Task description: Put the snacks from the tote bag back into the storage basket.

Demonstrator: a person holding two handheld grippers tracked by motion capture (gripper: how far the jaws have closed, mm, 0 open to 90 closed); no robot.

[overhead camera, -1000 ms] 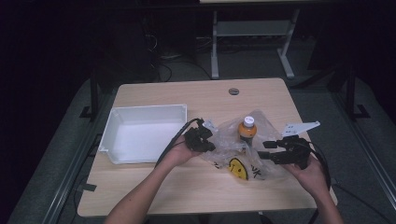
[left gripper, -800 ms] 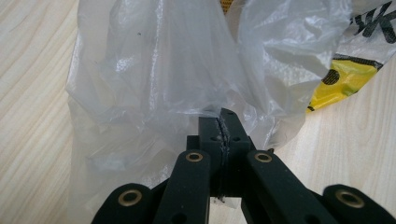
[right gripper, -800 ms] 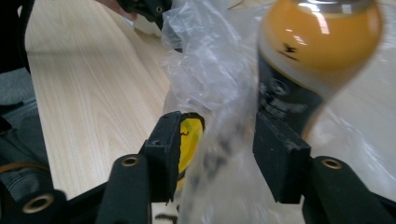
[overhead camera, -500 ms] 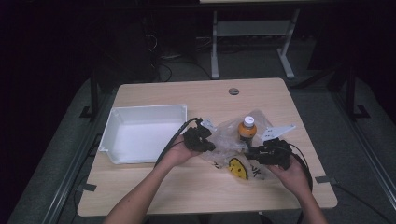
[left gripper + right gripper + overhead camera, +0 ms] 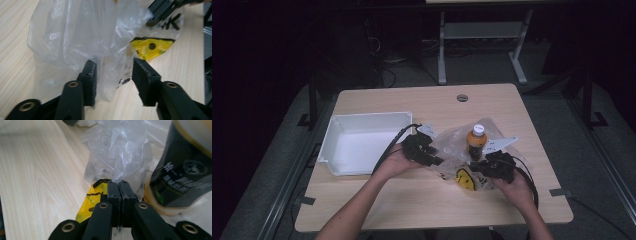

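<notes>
Swapping grips: your right gripper (image 5: 119, 185) has just pinched shut on the clear plastic bag (image 5: 120, 155) at frame center; your left gripper (image 5: 113, 75) has just opened halfway, film loose between its jaws.

Light wooden table (image 5: 412, 200), grey carpet floor (image 5: 592, 150), white frame (image 5: 482, 35), dim room

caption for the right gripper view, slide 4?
Right claw shut on the clear plastic bag, pinching it beside the bottle.
</notes>
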